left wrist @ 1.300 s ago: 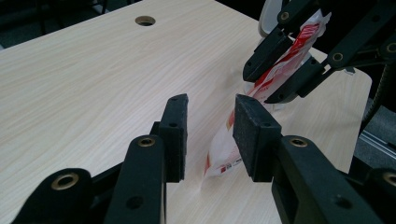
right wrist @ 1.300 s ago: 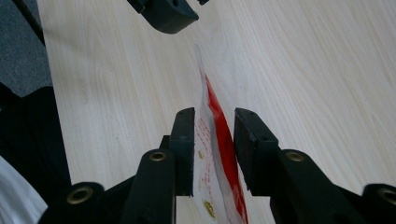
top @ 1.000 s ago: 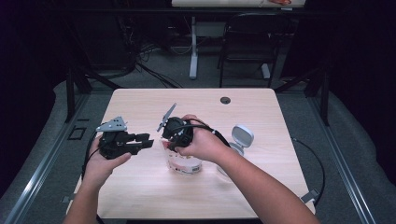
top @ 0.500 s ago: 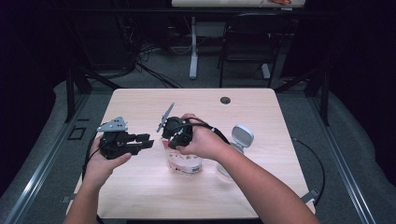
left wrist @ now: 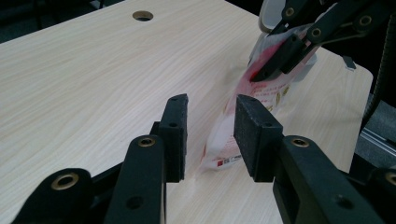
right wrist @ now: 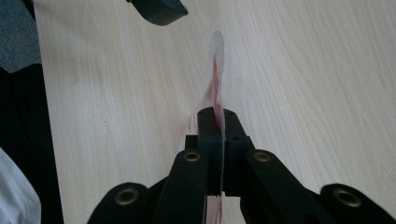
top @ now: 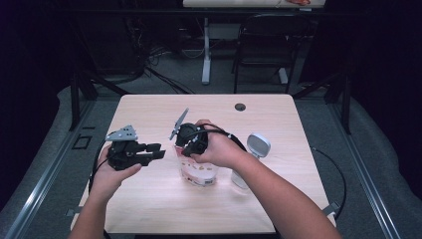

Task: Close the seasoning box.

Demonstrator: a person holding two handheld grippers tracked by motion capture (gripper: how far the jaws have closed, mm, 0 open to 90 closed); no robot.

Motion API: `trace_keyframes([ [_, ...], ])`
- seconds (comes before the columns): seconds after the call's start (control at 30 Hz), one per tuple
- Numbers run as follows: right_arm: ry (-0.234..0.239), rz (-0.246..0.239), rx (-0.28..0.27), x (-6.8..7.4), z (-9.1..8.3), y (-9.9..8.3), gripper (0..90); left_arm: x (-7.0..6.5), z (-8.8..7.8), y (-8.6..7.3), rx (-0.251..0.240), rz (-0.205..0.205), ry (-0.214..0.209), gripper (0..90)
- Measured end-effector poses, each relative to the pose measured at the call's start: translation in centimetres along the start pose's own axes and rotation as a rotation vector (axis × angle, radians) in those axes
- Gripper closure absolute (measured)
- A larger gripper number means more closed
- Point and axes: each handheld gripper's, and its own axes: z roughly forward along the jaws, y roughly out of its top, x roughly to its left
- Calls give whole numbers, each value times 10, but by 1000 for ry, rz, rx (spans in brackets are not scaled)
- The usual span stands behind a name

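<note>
A clear pouch with red print (top: pixel 200 172) stands on edge on the wooden table (top: pixel 268 122). My right gripper (top: pixel 186 151) is shut on its top edge, and its jaws have just been closing on it. In the right gripper view the thin pouch (right wrist: pixel 215 65) rises out of the pinched jaws of the right gripper (right wrist: pixel 217 116). My left gripper (top: pixel 159 151) hovers to the pouch's left, open, pointing at it. Seen from the left gripper (left wrist: pixel 211 112), the pouch (left wrist: pixel 223 136) lies just beyond the gap between its pads, untouched, with the right gripper (left wrist: pixel 262 74) clamped higher up.
A white container with a grey oval top (top: pixel 258 144) stands right of the pouch, behind my right forearm. A round cable hole (top: pixel 240 106) sits near the table's far edge. A chair (top: pixel 263 45) and a desk leg stand beyond the table.
</note>
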Motion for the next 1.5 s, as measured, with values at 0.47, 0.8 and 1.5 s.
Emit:
trace_keyframes([
  [0.47,16,15,-37,-3,-10,-6,900,0,4,-1,6,-1,-11,619],
  [0.8,29,17,-82,0,-22,-9,900,1,10,-4,5,0,-44,585],
  [1.5,29,-6,-130,6,-47,-14,900,-4,30,-9,15,30,-138,476],
])
